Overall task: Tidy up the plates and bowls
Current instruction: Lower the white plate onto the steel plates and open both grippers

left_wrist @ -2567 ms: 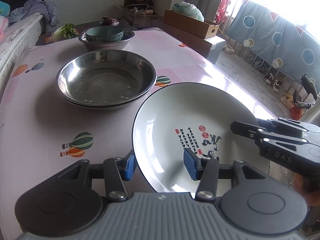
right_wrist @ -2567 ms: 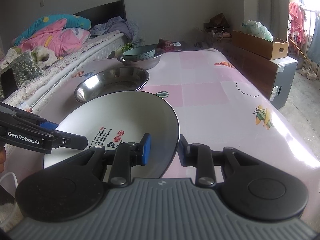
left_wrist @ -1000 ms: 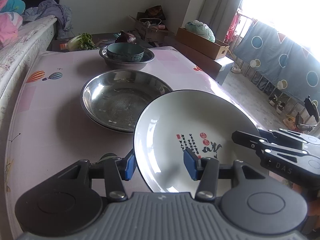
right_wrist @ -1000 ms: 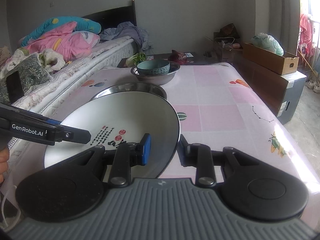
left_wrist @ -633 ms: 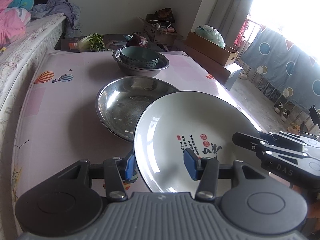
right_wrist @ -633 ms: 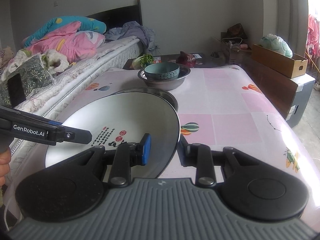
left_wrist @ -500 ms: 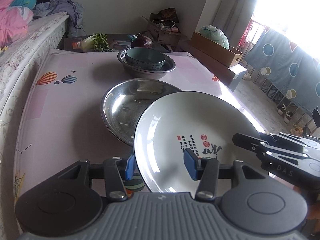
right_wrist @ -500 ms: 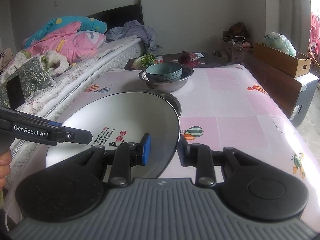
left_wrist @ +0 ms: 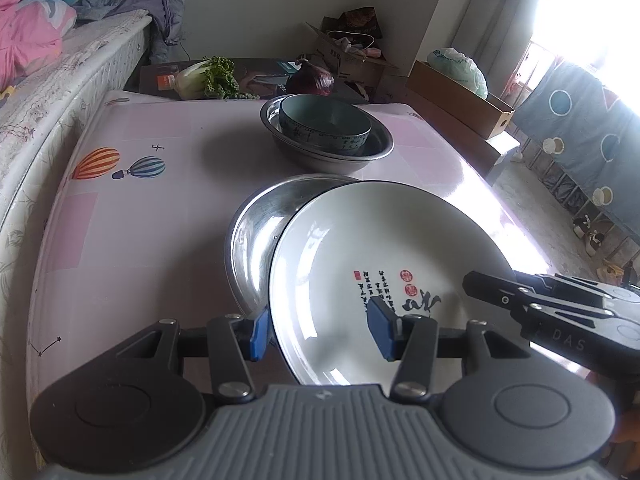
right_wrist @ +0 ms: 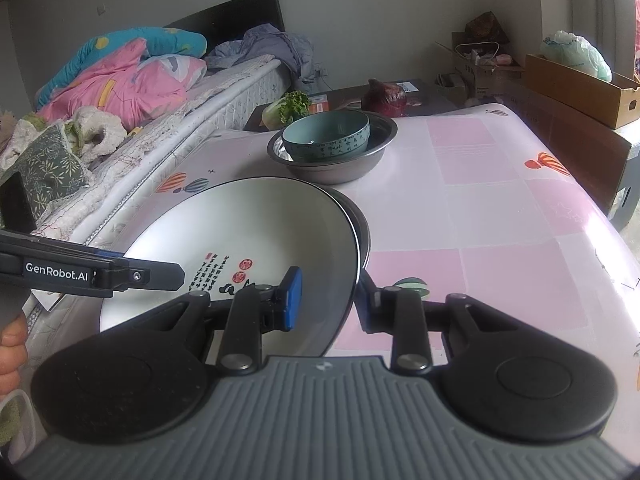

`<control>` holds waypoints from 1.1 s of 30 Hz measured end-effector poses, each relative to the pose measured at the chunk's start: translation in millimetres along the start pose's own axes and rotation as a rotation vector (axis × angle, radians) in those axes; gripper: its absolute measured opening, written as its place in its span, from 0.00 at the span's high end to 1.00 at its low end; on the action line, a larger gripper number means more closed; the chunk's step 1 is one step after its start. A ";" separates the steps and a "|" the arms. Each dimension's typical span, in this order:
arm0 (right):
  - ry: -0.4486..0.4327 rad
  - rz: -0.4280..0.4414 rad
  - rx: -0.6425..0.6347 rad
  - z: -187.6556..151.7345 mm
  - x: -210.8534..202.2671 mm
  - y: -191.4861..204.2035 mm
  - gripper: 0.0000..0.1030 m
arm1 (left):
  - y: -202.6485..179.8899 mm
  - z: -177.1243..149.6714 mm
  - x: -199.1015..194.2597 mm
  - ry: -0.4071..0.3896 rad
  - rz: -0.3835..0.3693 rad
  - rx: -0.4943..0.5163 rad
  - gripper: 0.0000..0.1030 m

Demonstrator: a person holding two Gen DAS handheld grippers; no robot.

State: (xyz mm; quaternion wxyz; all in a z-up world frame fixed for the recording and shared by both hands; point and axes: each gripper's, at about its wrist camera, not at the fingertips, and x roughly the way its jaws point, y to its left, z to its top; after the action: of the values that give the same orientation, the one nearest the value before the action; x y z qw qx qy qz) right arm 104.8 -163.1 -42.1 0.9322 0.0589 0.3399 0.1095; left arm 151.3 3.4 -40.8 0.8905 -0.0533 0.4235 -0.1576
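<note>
Left wrist view: white ceramic plate [left_wrist: 384, 256] with a dark rim, carried above the pink tablecloth [left_wrist: 132, 200] and overlapping the near edge of the steel basin [left_wrist: 256, 232]. The left gripper [left_wrist: 324, 328] straddles the plate's near rim, one blue pad under the edge and one over the face, and appears clamped on it, though contact at the lower pad is partly hidden. The right gripper [right_wrist: 326, 300] is closed on the opposite rim, the edge pinched between its pads.

Handling: glazed ceramic is rigid, moderately heavy, smooth and breakable; the raised rim is the sensible place to hold it, at two opposite points as here, so the plate cannot swing. It should probably be lowered flat into the basin to avoid chipping on metal.

Farther back, a teal bowl [right_wrist: 326, 136] sits inside a second steel basin [right_wrist: 340, 164].

Writing: "GenRobot.AI" on the left gripper's side in the right wrist view; "DAS" on the right gripper in the left wrist view; black calligraphy and red seals on the plate, characters too small to read
</note>
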 end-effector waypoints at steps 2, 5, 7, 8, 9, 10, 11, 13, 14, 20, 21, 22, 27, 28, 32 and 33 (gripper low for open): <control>0.019 -0.001 0.004 1.1 9.2 -1.0 0.73 | 2.4 2.1 4.0 0.005 0.003 -0.004 0.51; 0.033 -0.001 0.007 3.1 19.6 -1.8 0.73 | 5.7 4.9 9.7 0.013 0.003 -0.008 0.51; 0.042 -0.003 0.009 5.3 25.8 -2.0 0.73 | 7.8 6.2 13.6 0.019 0.000 -0.012 0.51; 0.045 -0.007 0.005 6.0 28.4 -1.7 0.73 | 8.7 7.0 15.1 0.021 -0.001 -0.013 0.51; 0.046 -0.011 0.001 6.5 29.9 -1.6 0.73 | 8.9 7.7 16.1 0.023 -0.002 -0.014 0.51; 0.047 -0.016 -0.006 7.1 31.9 -0.9 0.73 | 9.0 8.3 17.4 0.024 -0.002 -0.015 0.51; 0.047 -0.022 -0.013 7.7 34.0 -0.2 0.73 | 9.7 8.8 18.4 0.026 -0.002 -0.014 0.51; 0.049 -0.030 -0.024 8.5 36.1 0.0 0.73 | 10.6 9.7 19.8 0.027 -0.003 -0.013 0.51; 0.051 -0.033 -0.029 8.8 37.2 0.1 0.73 | 10.8 10.3 20.8 0.029 -0.004 -0.014 0.51; 0.047 -0.061 -0.064 9.3 41.8 2.1 0.73 | 11.4 13.5 23.7 0.036 -0.004 -0.021 0.51; 0.045 -0.066 -0.071 9.8 43.0 2.9 0.73 | 11.7 14.3 24.3 0.037 -0.003 -0.023 0.51; 0.044 -0.070 -0.075 10.0 43.8 3.5 0.72 | 11.7 14.5 24.3 0.037 -0.003 -0.024 0.51; 0.036 -0.072 -0.077 11.2 44.2 2.8 0.68 | 13.0 16.0 21.5 0.037 -0.003 -0.031 0.48; 0.034 -0.072 -0.076 11.5 44.0 2.7 0.68 | 13.1 16.1 20.7 0.037 -0.002 -0.034 0.48; 0.025 -0.071 -0.069 12.2 41.7 2.1 0.61 | 13.3 17.5 15.2 0.028 0.002 -0.040 0.45; 0.022 -0.072 -0.069 12.3 40.5 2.1 0.60 | 12.5 17.7 12.5 0.020 0.000 -0.037 0.40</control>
State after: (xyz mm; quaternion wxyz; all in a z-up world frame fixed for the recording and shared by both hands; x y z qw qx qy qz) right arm 142.6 -151.5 -57.5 0.9332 0.0133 0.3481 0.0880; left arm 175.3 10.5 -41.7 0.8851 -0.0682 0.4353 -0.1502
